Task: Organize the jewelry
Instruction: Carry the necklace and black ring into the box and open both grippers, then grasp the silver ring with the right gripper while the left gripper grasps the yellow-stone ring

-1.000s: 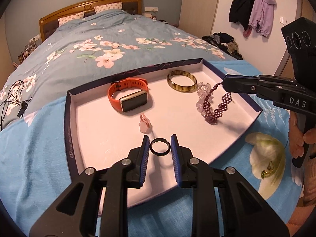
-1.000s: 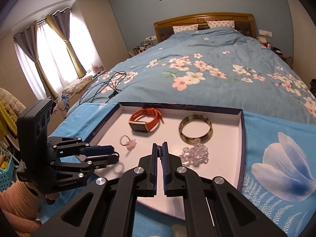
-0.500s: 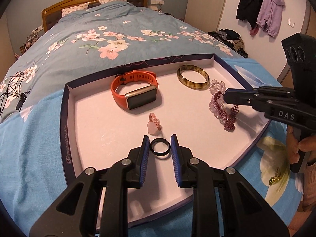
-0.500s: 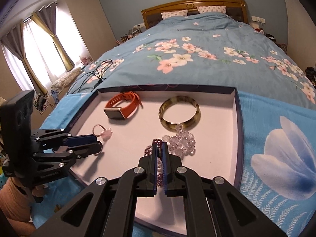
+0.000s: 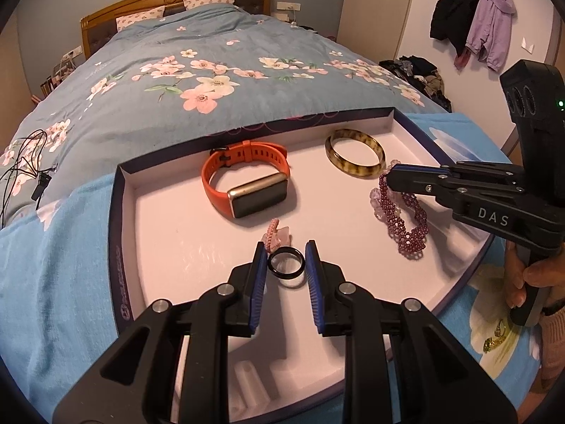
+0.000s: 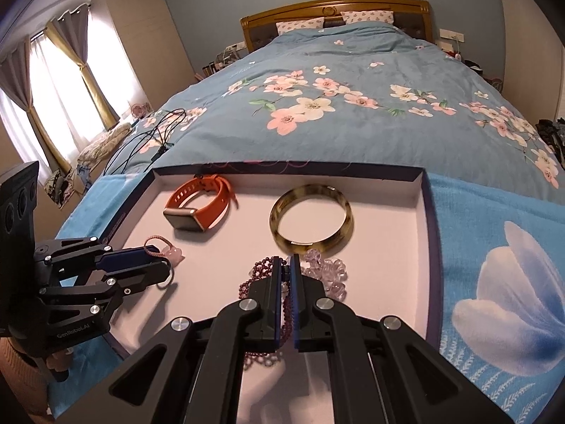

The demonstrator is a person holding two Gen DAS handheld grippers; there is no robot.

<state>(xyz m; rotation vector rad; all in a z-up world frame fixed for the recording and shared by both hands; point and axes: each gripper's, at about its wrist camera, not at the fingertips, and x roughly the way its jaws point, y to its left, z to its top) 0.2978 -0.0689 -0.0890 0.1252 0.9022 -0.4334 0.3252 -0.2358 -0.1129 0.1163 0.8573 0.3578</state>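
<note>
A shallow white tray with a dark rim (image 5: 122, 212) (image 6: 429, 219) lies on the bed. My left gripper (image 5: 285, 265) (image 6: 159, 263) is shut on a black ring (image 5: 286, 264), low over the tray's near part. My right gripper (image 6: 286, 268) (image 5: 388, 176) is shut on a maroon beaded bracelet (image 5: 409, 228) (image 6: 261, 275), which rests on the tray at the right. Clear beads (image 6: 328, 272) lie beside it. An orange-strapped watch (image 5: 247, 183) (image 6: 197, 208), a tortoiseshell bangle (image 5: 355, 157) (image 6: 310, 222) and a small pink ring (image 5: 275, 236) (image 6: 166, 249) lie in the tray.
The tray sits on a light blue floral cloth (image 6: 494, 282) over the blue flowered duvet (image 5: 212, 81). A small gold and green piece (image 5: 494, 339) lies on the cloth right of the tray. Black cables (image 5: 24, 162) lie at the left. Moulded slots (image 5: 247, 374) mark the tray's near end.
My right gripper has lowered the maroon bracelet from hanging above the tray until it rests on the tray floor by the clear beads. My left gripper still holds the black ring, slightly nearer the pink ring.
</note>
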